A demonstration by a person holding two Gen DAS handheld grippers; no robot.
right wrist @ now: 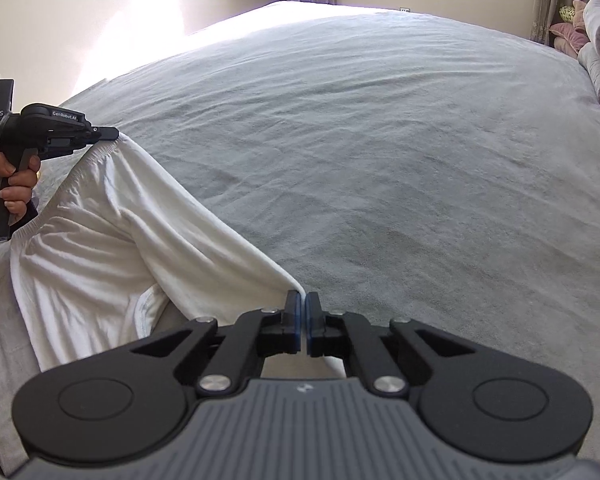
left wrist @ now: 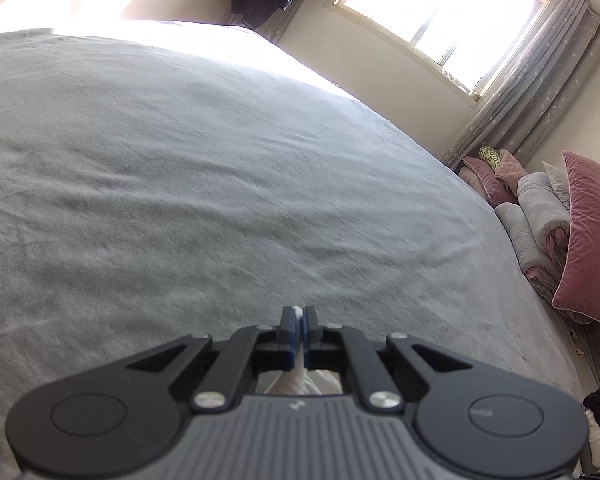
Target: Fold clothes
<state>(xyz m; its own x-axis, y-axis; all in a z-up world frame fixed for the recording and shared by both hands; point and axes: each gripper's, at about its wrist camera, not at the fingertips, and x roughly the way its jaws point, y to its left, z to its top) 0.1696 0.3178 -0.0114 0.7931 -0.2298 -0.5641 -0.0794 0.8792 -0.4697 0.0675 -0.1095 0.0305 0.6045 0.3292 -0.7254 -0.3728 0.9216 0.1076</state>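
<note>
Shirt (right wrist: 100, 248) hangs stretched above the bed (right wrist: 380, 140), left gripper (left wrist: 299, 316) and right gripper (right wrist: 302, 300) each clamped on an edge

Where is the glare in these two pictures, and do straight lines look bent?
Left wrist view: the window and the far edge of the bed are washed out white; the bed edge curves. Right wrist view: sunlight bleaches the wall; the white garment stays sharp.

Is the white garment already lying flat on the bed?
No: the white garment hangs stretched between the left tool and right tool above the grey bedspread.
</note>
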